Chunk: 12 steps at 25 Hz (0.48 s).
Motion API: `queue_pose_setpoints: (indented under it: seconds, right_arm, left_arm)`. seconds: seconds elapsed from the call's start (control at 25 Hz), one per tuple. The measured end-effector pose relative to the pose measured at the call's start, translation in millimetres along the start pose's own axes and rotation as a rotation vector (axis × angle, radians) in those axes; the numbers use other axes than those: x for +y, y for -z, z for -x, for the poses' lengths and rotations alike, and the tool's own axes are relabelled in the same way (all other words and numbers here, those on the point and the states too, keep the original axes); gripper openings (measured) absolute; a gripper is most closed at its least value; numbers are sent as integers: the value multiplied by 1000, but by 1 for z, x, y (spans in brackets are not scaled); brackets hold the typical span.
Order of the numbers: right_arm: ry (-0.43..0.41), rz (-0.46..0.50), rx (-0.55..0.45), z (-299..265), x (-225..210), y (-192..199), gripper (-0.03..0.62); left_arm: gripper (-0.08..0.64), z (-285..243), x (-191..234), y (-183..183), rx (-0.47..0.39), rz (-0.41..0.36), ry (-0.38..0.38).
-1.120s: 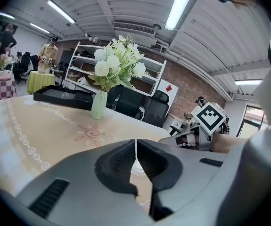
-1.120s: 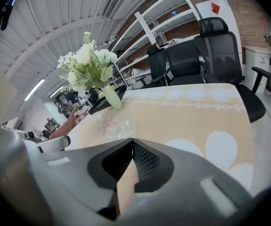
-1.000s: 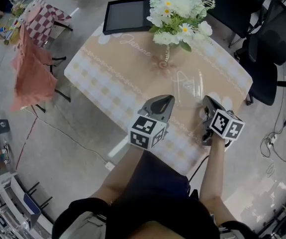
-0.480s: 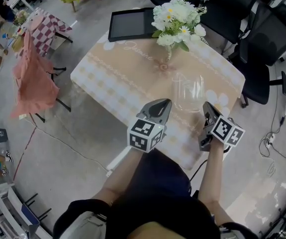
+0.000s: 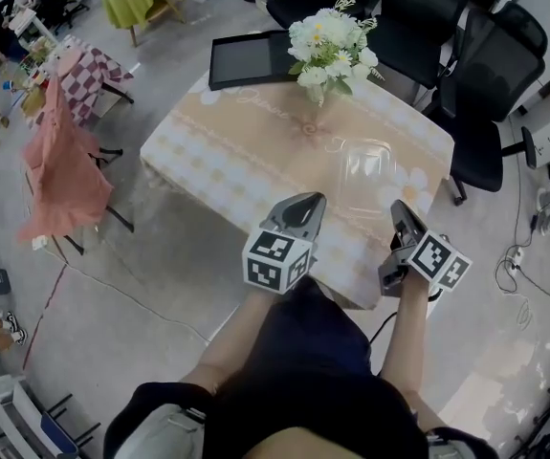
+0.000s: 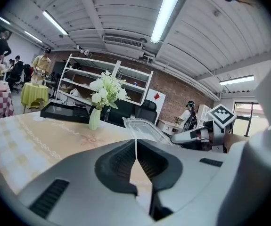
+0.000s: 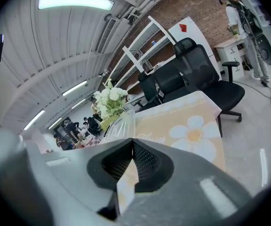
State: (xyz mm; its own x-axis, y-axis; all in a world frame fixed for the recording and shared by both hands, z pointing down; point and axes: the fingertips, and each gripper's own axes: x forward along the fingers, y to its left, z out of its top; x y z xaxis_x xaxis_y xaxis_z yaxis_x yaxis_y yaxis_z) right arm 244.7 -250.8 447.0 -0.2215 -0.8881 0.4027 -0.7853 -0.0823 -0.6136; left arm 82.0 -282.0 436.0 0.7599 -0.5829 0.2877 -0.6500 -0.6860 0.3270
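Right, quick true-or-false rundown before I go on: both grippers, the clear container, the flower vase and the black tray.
1. The left gripper and the right gripper both have their jaws together with nothing between them. True.
2. The right gripper holds the clear container. False: it lies on the table ahead of both grippers, touched by neither.
3. The flower vase stands upright on the table's far side. True.
4. The black tray lies between the two grippers. False: it sits at the table's far left corner, left of the vase.
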Motion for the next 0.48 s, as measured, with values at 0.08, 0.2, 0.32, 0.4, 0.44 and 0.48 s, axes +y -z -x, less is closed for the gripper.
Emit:
queue_pose_setpoints:
  seconds: [0.08, 0.2, 0.32, 0.4, 0.44, 0.48]
  right_arm:
    - [-3, -3, -20, 12, 6, 2, 6]
    - [-12, -9, -54, 28, 13, 2, 6]
    - [-19, -7, -81, 41, 21, 4, 6]
    - [-21, -4, -100, 51, 26, 7, 6]
    - [-22, -5, -109, 56, 28, 8, 6]
    - [-23, -6, -119, 60, 30, 10, 6]
  left_arm:
    - [17, 7, -6, 0, -6, -6, 9]
    - [17, 16, -14, 1, -13, -19, 27]
    - [17, 26, -21, 0, -24, -33, 40]
    - [17, 32, -26, -1, -34, -42, 50]
    - [17, 35, -28, -1, -38, -47, 55]
    - [17, 38, -29, -1, -41, -50, 60]
